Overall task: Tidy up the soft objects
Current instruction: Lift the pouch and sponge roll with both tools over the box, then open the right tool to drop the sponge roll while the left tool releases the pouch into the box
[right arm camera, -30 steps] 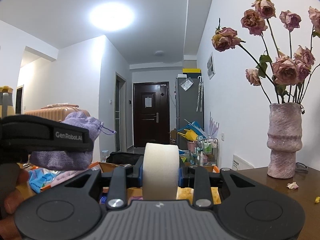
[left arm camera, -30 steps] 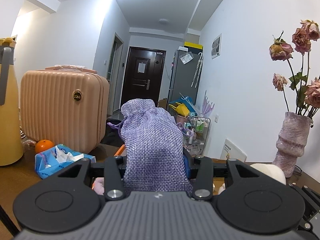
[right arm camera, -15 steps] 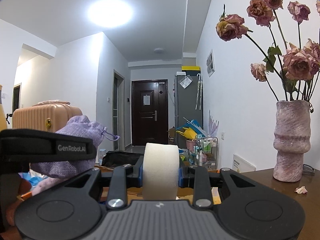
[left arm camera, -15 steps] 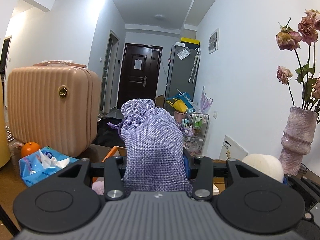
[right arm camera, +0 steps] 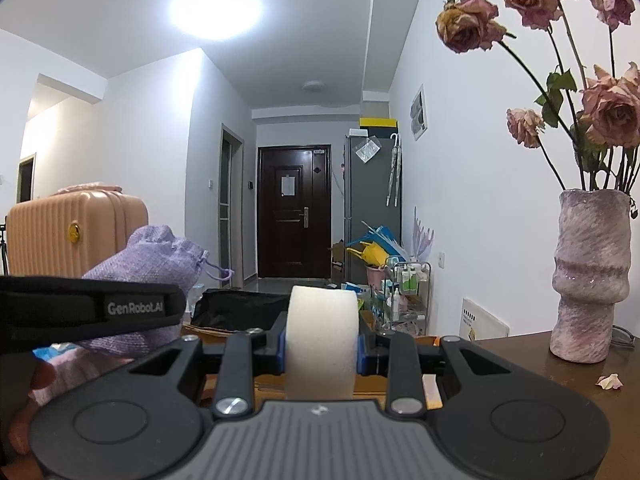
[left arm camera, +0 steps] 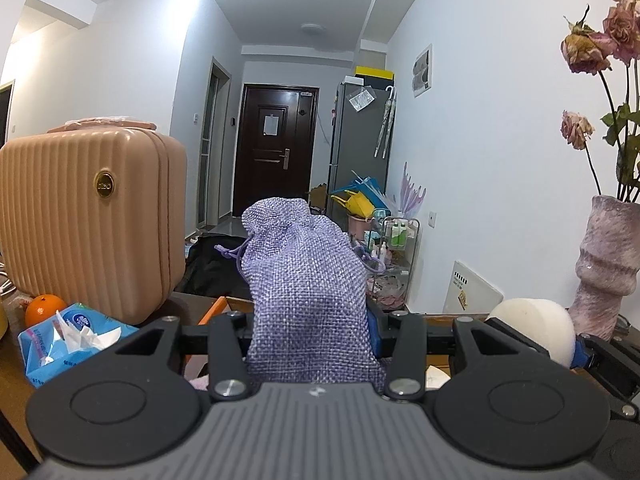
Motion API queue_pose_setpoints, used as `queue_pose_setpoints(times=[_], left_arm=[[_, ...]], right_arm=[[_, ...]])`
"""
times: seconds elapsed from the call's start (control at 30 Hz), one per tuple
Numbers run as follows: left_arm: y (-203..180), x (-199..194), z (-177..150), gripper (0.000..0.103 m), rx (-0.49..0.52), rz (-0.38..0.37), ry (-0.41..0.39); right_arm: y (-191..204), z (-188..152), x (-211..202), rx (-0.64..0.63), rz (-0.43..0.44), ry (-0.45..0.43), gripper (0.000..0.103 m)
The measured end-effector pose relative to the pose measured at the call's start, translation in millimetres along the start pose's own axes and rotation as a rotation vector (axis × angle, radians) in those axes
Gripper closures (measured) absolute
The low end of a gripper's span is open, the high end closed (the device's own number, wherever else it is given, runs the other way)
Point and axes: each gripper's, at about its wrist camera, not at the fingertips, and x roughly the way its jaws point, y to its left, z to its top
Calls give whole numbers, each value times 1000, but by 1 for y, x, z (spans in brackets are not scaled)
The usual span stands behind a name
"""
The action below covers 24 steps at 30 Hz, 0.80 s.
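My left gripper (left arm camera: 312,332) is shut on a purple woven drawstring pouch (left arm camera: 308,280), which stands upright between the jaws above the table. The pouch also shows at the left of the right wrist view (right arm camera: 156,264). My right gripper (right arm camera: 322,350) is shut on a white foam sponge (right arm camera: 322,340), held upright. The sponge shows at the right of the left wrist view (left arm camera: 532,324). Both grippers are side by side, over an open cardboard box (left arm camera: 440,316) that is mostly hidden behind them.
A peach ribbed suitcase (left arm camera: 88,216), an orange (left arm camera: 44,308) and a blue tissue pack (left arm camera: 68,336) sit at the left. A pink vase (right arm camera: 588,276) with dried roses stands on the brown table (right arm camera: 560,364) at the right. A hallway with a dark door (right arm camera: 294,208) lies ahead.
Both grippers have shifted to the right with their objects still held; the suitcase and tissue pack have slid left-to-centre in the left view and the yellow jug has left the frame.
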Motion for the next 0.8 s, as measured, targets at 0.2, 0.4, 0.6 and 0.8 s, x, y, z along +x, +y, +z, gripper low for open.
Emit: queue_pose_setpoints(times=[0.2,0.4,0.6,0.8], left_arm=[[-3,9,-4,59,21,5,19],[-4,8,-7,50,29,15,27],[6,5,-5,6,-18,68,10],[12,-7,-3,0,-39,98,-34]], right_arm=[[0,-2,12,-7,-3,48,74],[0,-6,13,-15,2,77,72],[-6,-6,12,7,1,86,32],[-9,-5,-2,26,-8,14,1]])
